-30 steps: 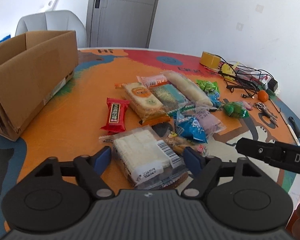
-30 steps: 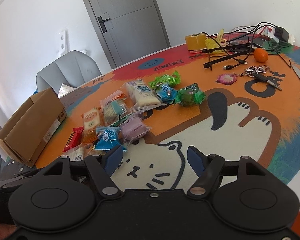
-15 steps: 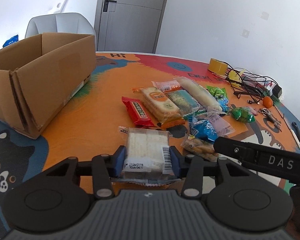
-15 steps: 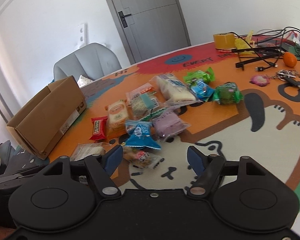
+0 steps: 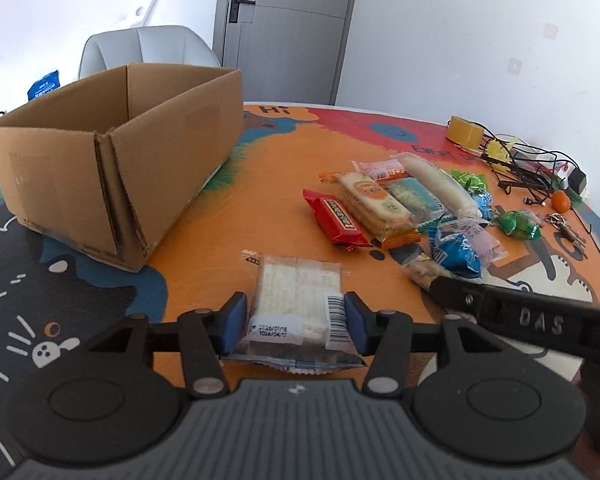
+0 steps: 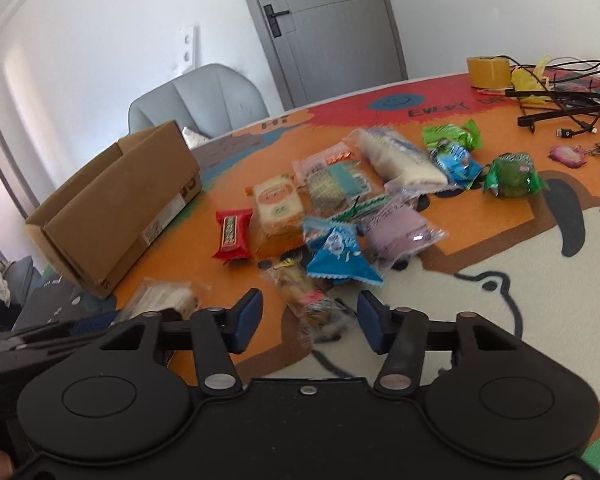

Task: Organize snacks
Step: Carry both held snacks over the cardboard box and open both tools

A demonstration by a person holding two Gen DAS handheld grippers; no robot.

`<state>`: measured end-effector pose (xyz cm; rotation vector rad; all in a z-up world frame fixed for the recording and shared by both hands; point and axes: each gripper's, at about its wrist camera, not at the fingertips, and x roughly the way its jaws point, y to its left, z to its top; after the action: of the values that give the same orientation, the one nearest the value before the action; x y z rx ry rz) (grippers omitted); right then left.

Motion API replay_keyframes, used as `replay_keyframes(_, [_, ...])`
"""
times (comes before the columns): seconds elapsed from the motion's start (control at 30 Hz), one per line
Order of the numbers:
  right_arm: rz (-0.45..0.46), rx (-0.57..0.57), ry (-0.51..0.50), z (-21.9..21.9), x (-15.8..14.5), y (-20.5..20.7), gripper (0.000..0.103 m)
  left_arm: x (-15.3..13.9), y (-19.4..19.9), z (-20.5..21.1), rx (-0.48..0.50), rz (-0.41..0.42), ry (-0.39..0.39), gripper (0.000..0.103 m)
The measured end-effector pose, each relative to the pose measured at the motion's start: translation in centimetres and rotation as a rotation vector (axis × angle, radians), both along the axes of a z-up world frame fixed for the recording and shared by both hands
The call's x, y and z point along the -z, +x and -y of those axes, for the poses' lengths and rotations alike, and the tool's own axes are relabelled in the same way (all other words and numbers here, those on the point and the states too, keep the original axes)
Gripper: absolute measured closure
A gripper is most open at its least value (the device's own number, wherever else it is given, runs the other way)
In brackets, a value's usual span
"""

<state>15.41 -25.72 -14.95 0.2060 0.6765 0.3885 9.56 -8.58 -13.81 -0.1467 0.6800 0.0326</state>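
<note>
Clear plastic wrap is all that sits between our left gripper (image 5: pixel 296 328) and the white cracker pack (image 5: pixel 296 304). In the left wrist view the blue pads stand at the pack's two sides, right against the wrapper, yet the jaws are easing apart, so we judge the hold to be slack. The pack's far end looks to lie on the orange table mat (image 5: pixel 228 216), though we cannot be sure. If we carry it toward the cardboard box (image 5: pixel 120 168) like this, the slick film could slide out and the pack drop short of the box. The near box wall stands tall, and a low carry could knock the pack against it. The right gripper's arm crosses the lower right of this view, close enough for the two tools to bump.

In the right wrist view our right gripper (image 6: pixel 310 322) is closing with a small yellow snack bag (image 6: pixel 312 304) lying between its pads, not yet pinched. The view is blurred. The bag lies slanted and touches the blue triangular bag (image 6: pixel 338 256), so the closing pads could catch only a crinkled corner, or drag the blue bag along. The other snacks lie bunched beyond, with the red bar (image 6: pixel 233 234) to the left of them.
</note>
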Motion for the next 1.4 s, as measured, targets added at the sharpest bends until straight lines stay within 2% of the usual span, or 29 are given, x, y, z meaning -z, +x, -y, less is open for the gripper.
replay_keyframes(0.1, [-0.003,-0.009,-0.005,-0.2,-0.1,-0.3,0.052,0.4,0.0,0.1,-0.010,-0.002,0.010,0.044])
replay_keyframes(0.27, [0.006,-0.009,-0.018,-0.4,0.0,0.1,0.051,0.6,0.0,0.2,-0.013,0.011,0.026,0.044])
replay_keyframes(0.43, [0.018,-0.013,-0.047,-1.2,0.1,1.0,0.050,0.6,0.0,-0.1,0.000,0.022,0.022,0.055])
replay_keyframes(0.53, [0.019,0.014,-0.098,-1.8,0.0,1.0,0.062,0.4,0.1,-0.3,0.004,0.021,0.009,0.056])
replay_keyframes(0.6, [0.005,0.027,-0.116,-1.9,-0.2,0.9,0.077,0.2,0.1,-0.5,0.000,0.022,0.002,0.057])
replay_keyframes(0.7, [-0.021,0.011,-0.093,-1.7,-0.4,0.8,0.083,-0.1,0.0,-0.8,-0.004,0.029,0.004,0.057])
replay_keyframes(0.83, [-0.031,-0.005,-0.058,-1.8,-0.7,0.2,0.084,-0.8,-0.2,-1.2,-0.010,0.048,0.004,0.058])
replay_keyframes(1.4, [0.105,-0.007,-0.005,-4.2,-5.3,0.2,0.084,-5.4,-0.7,-3.7,-0.045,0.176,0.007,0.058])
